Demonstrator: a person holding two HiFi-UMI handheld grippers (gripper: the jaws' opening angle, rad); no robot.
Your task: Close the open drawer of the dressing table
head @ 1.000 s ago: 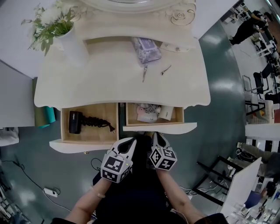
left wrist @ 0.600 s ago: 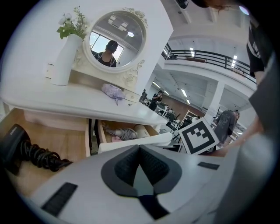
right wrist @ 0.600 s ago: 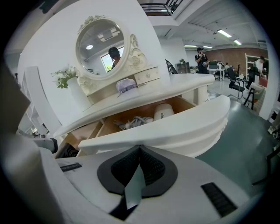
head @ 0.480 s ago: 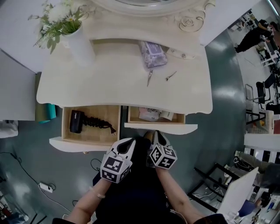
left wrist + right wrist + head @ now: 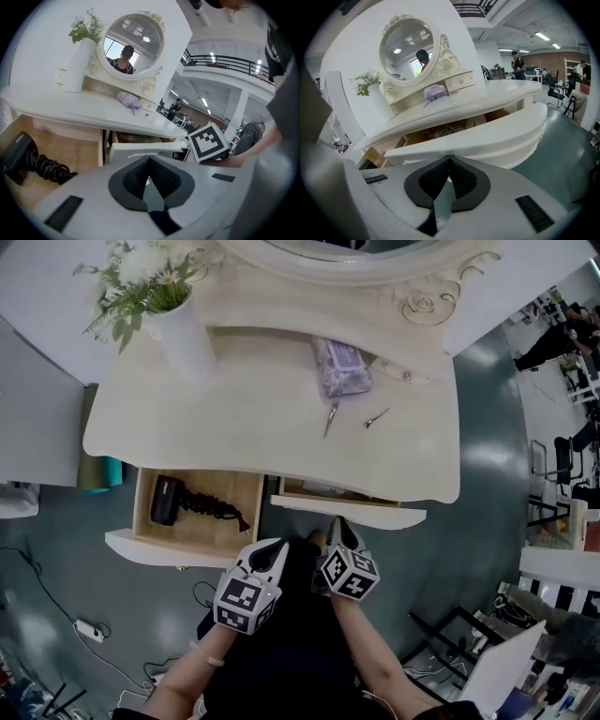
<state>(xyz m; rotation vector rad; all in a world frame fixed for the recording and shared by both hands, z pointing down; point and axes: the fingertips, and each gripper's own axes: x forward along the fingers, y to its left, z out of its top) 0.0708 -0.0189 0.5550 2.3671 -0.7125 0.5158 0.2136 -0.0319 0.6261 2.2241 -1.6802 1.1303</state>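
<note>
Nearest us, our forearms reach forward with a gripper in each hand. The left gripper (image 5: 278,545) has its jaws pressed together at the tips with nothing between them, and it hangs just short of the drawer fronts. The right gripper (image 5: 336,524), just beside it, is likewise pinched closed and empty, and its tips rest against the white front of the right drawer (image 5: 349,513).

That drawer juts only a little from under the table (image 5: 187,427), so just a thin strip of its inside shows. To its left, the left drawer (image 5: 155,547) is pulled well out. A black hair dryer (image 5: 166,501) lies in it at the left, with its coiled cord (image 5: 214,505) trailing to the right.

Farther off, on the tabletop, a small metal tool (image 5: 332,416) and a clip (image 5: 377,417) lie near each other, right of centre. Just beyond them is a purple pack (image 5: 341,367). At the far left a white vase (image 5: 183,334) stands upright with flowers (image 5: 141,277) in it. The round mirror (image 5: 356,247) rises along the far edge.
</note>
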